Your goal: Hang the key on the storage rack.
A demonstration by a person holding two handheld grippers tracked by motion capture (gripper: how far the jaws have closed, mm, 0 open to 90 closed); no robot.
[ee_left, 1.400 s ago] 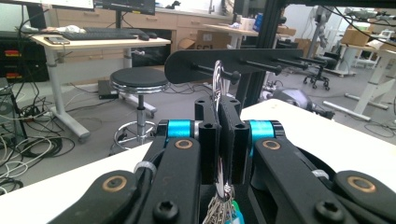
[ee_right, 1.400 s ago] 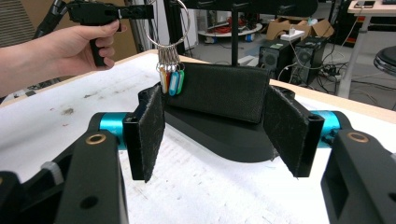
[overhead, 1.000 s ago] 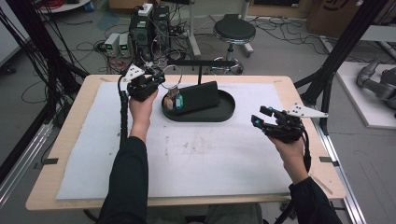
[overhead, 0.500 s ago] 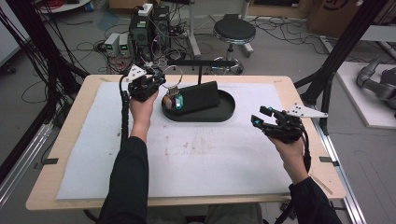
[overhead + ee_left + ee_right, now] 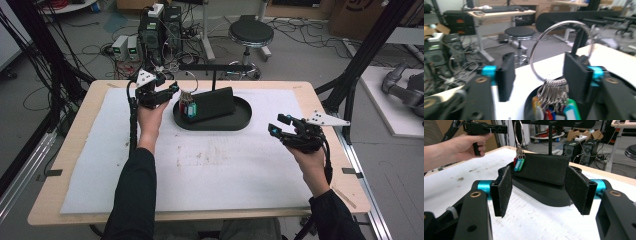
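Note:
A large metal key ring with several coloured tags stands upright over the left end of a black oval tray. Its top reaches the left end of the stand's horizontal bar. My left gripper is beside the ring; its jaws have just been opening. In the left gripper view the ring stands between the parted jaws of the left gripper, nearer the right one, with no pad pressing on it. My right gripper hovers open and empty right of the tray, facing it.
A black padded block leans inside the tray, just behind the tags. A white mat covers the wooden table. A stool and computer boxes stand on the floor beyond the far edge.
The left gripper's jaws have parted from around the key ring, which stays upright at the bar. Both hands stay where they were.

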